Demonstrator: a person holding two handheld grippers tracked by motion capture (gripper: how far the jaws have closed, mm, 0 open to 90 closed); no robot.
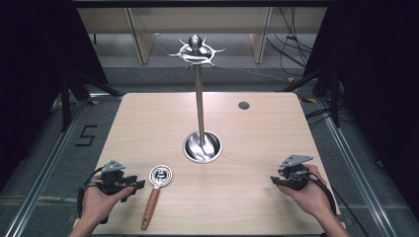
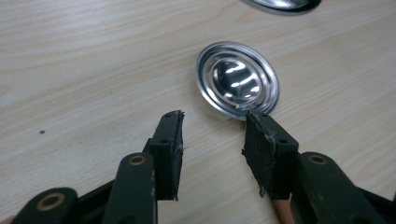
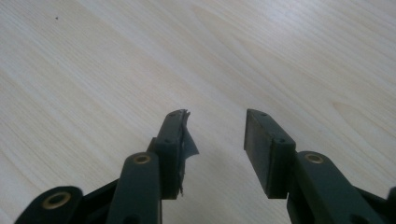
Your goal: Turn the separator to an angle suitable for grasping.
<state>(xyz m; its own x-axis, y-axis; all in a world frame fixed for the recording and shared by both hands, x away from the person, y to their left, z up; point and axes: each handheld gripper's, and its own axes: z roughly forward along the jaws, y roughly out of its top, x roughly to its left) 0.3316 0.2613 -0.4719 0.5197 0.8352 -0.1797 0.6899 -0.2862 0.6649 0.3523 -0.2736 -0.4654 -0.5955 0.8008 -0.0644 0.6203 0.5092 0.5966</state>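
A metal ladle with a round shiny bowl and a wooden handle lies flat on the table near the front left. My left gripper stands open just left of the ladle, its jaws low over the table, the bowl just beyond the right jaw tip. My right gripper is open at the front right, over bare wood, nothing between its jaws. A tall metal stand with hooks at its top rises from a round base at the table's middle.
The light wooden table has a small dark round hole at the back right. Dark curtains flank both sides, cables lie on the floor behind. The stand's base edge shows at the top of the left gripper view.
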